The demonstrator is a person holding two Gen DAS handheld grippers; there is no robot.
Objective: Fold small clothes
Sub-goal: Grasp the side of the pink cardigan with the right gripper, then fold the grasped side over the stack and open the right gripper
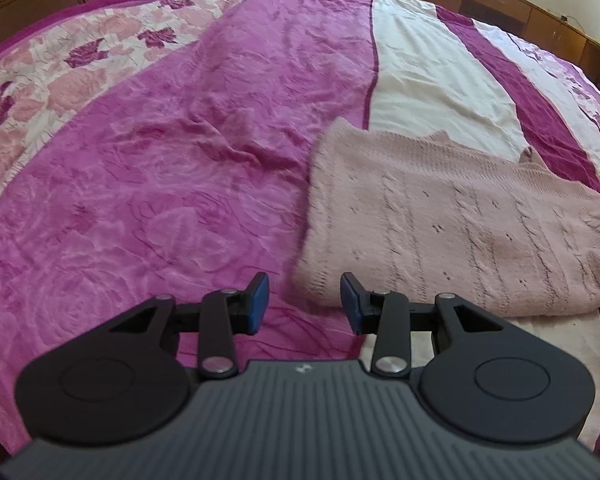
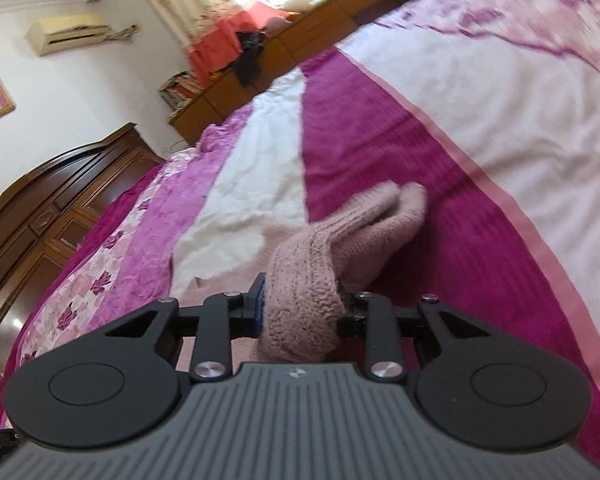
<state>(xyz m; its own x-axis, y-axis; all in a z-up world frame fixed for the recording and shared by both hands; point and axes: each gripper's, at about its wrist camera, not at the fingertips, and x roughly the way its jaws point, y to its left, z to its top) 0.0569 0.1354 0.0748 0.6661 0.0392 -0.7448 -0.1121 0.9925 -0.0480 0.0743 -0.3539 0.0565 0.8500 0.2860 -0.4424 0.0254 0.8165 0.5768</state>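
Left wrist view: the left gripper [image 1: 304, 304] hangs just above the bed [image 1: 160, 200], its blue pads apart and holding nothing. The pink knit sweater [image 1: 440, 216] lies flat on the bedspread, mostly to the gripper's right, straddling the magenta and white stripes. Its near-left corner sits just ahead of the open jaws, not between them. The sweater looks already doubled over, with neat side edges and two small points showing along its far edge.

Right wrist view: the camera is tilted hard, so the bed slopes across the frame. The right gripper [image 2: 300, 308] is clamped on a thick bunch of the sweater [image 2: 312, 280], the knit bulging out between the fingers. Beyond the grip a lifted flap [image 2: 392, 208] stands off the bedspread; whether it is a sleeve or a hem I cannot tell.

Judging by this, a fold is in hand: the right side carries its end up and over while the left waits. Next, the left likely needs to close on or pin the near corner, so the lifted part can be laid across without dragging the rest.
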